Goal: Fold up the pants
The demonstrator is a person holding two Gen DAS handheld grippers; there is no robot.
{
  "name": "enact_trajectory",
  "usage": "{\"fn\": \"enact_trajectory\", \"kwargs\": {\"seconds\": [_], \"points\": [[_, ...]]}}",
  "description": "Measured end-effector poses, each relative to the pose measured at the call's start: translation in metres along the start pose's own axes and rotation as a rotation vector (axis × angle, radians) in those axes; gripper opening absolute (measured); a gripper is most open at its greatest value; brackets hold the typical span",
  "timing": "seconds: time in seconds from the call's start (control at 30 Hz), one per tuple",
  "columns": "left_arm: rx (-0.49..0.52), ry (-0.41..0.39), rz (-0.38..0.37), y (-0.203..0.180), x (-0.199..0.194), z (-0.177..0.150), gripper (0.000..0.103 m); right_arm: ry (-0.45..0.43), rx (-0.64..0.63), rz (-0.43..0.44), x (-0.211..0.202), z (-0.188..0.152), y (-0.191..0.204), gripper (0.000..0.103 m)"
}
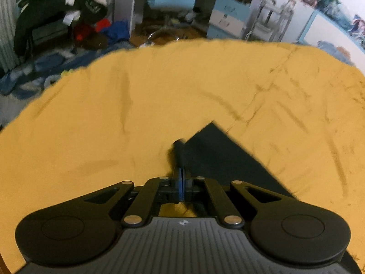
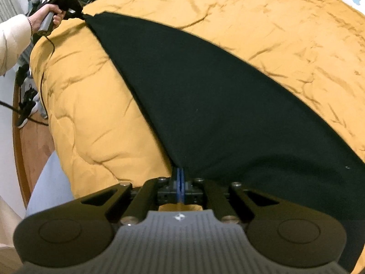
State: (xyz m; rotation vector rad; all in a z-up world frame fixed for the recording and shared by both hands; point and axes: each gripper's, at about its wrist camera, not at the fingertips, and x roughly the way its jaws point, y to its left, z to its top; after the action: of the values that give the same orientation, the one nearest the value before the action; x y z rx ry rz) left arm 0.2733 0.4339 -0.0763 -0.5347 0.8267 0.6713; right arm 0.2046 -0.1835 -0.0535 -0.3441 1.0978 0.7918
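the black pants (image 2: 205,105) lie spread on a mustard-yellow quilt (image 2: 285,29), stretched in a long taut band between the two claws. in the right wrist view the cloth fans out from the right gripper (image 2: 180,171) at 6 o'clock and narrows toward 10 o'clock, where the left gripper (image 2: 83,16) holds its far corner. the right gripper's jaws are pressed together with a pinch of the pants' edge between them; the cloth puckers into folds just where it enters the blue pads. a hand (image 2: 53,16) with a pale sleeve (image 2: 13,43) grips the left tool's handle at 10 o'clock, and a dark cable (image 2: 43,73) trails down from it over the quilt's edge.

in the left wrist view the left gripper (image 1: 180,150) is clamped on a corner of the pants (image 1: 219,159), which spreads as a dark wedge from centre toward 4 o'clock. the tip is blurred, yet the jaws meet with cloth caught between.

containers: only in the background of the left wrist view, at 12 to 1 o'clock, stand light-blue drawer units (image 1: 228,16) beside a wire rack (image 1: 271,18); their contents are too blurred to tell. a heap of dark clothes (image 1: 57,6) hangs at 10 o'clock, with red and blue garments (image 1: 107,29) on the floor beneath.
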Motion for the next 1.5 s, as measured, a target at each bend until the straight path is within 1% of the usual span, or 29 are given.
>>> {"fn": "enact_trajectory", "kwargs": {"seconds": [0.1, 0.13, 0.17, 0.2, 0.23, 0.27, 0.3, 0.33, 0.4, 0.47, 0.5, 0.53, 0.57, 0.67, 0.73, 0.77, 0.83, 0.87, 0.9, 0.93, 1.03, 1.17, 1.2, 1.23, 1.27, 1.3, 1.33, 1.4, 1.5], "points": [[-0.024, -0.04, 0.045, 0.009, 0.001, -0.005, 0.005, 0.02, 0.002, 0.011, 0.007, -0.001, -0.003, 0.0], [-0.052, -0.055, 0.044, 0.015, -0.001, -0.005, 0.009, 0.02, 0.001, 0.014, 0.007, -0.001, -0.004, 0.0], [-0.081, -0.055, 0.022, 0.02, -0.003, -0.004, 0.012, 0.023, 0.001, 0.025, 0.006, 0.0, -0.004, 0.002], [-0.116, -0.053, -0.015, 0.026, -0.005, -0.004, 0.02, 0.022, 0.0, 0.033, 0.004, 0.0, -0.004, 0.006], [-0.146, -0.057, -0.045, 0.031, -0.007, -0.004, 0.031, 0.012, -0.005, 0.033, 0.0, 0.002, -0.004, 0.007], [-0.169, -0.064, -0.067, 0.036, -0.009, -0.006, 0.038, 0.001, -0.008, 0.031, -0.002, 0.003, -0.005, 0.019], [-0.189, -0.064, -0.092, 0.039, -0.01, -0.008, 0.05, -0.02, -0.005, 0.025, -0.006, 0.005, -0.006, 0.031], [-0.204, -0.061, -0.113, 0.041, -0.009, -0.01, 0.053, -0.045, 0.002, 0.02, -0.01, 0.008, -0.008, 0.033], [-0.243, -0.048, -0.136, 0.044, -0.002, -0.017, 0.054, -0.094, 0.036, 0.007, -0.016, 0.012, -0.017, 0.035], [-0.277, -0.042, -0.169, 0.047, 0.006, -0.024, 0.054, -0.123, 0.079, -0.028, -0.019, 0.015, -0.026, 0.04], [-0.293, -0.047, -0.187, 0.047, 0.008, -0.027, 0.055, -0.123, 0.093, -0.048, -0.019, 0.016, -0.031, 0.04], [-0.312, -0.058, -0.211, 0.047, 0.009, -0.029, 0.061, -0.117, 0.108, -0.073, -0.017, 0.015, -0.035, 0.04], [-0.332, -0.069, -0.237, 0.049, 0.008, -0.03, 0.063, -0.107, 0.123, -0.1, -0.015, 0.015, -0.041, 0.04], [-0.445, -0.12, -0.312, 0.063, -0.002, -0.032, 0.064, -0.095, 0.165, -0.124, -0.011, 0.01, -0.05, 0.039], [-0.522, -0.154, -0.353, 0.075, -0.01, -0.032, 0.065, -0.09, 0.174, -0.12, -0.007, 0.009, -0.053, 0.03], [-0.539, -0.156, -0.366, 0.08, -0.011, -0.032, 0.066, -0.084, 0.175, -0.116, -0.004, 0.009, -0.054, 0.021], [-0.549, -0.127, -0.384, 0.085, -0.011, -0.033, 0.067, -0.077, 0.175, -0.107, 0.003, 0.01, -0.053, 0.02], [-0.543, -0.107, -0.397, 0.084, -0.009, -0.033, 0.069, -0.074, 0.176, -0.103, 0.006, 0.01, -0.052, 0.02], [-0.528, -0.088, -0.405, 0.082, -0.005, -0.035, 0.073, -0.073, 0.174, -0.098, 0.009, 0.011, -0.049, 0.02], [-0.513, -0.08, -0.397, 0.08, -0.002, -0.037, 0.074, -0.073, 0.17, -0.091, 0.01, 0.011, -0.048, 0.02], [-0.47, -0.067, -0.338, 0.069, 0.012, -0.039, 0.074, -0.074, 0.154, -0.092, 0.009, 0.011, -0.046, 0.02], [-0.435, -0.083, -0.293, 0.06, 0.017, -0.039, 0.073, -0.076, 0.17, -0.098, 0.006, 0.008, -0.051, 0.021], [-0.421, -0.086, -0.286, 0.056, 0.018, -0.038, 0.067, -0.074, 0.174, -0.099, 0.007, 0.007, -0.052, 0.021], [-0.392, -0.09, -0.268, 0.052, 0.018, -0.036, 0.052, -0.073, 0.179, -0.099, 0.008, 0.006, -0.053, 0.021], [-0.364, -0.093, -0.245, 0.046, 0.016, -0.036, 0.039, -0.072, 0.184, -0.096, 0.009, 0.005, -0.053, 0.021], [-0.341, -0.09, -0.225, 0.042, 0.017, -0.036, 0.01, -0.072, 0.185, -0.095, 0.009, 0.005, -0.053, 0.021], [-0.328, -0.087, -0.219, 0.041, 0.016, -0.037, 0.005, -0.074, 0.183, -0.095, 0.009, 0.004, -0.053, 0.021], [-0.306, -0.136, -0.206, 0.034, 0.003, -0.039, 0.004, -0.082, 0.17, -0.095, 0.007, 0.003, -0.053, 0.021], [-0.235, -0.221, -0.238, 0.013, -0.03, -0.04, 0.004, -0.093, 0.171, -0.107, 0.002, -0.003, -0.058, 0.021]]}}
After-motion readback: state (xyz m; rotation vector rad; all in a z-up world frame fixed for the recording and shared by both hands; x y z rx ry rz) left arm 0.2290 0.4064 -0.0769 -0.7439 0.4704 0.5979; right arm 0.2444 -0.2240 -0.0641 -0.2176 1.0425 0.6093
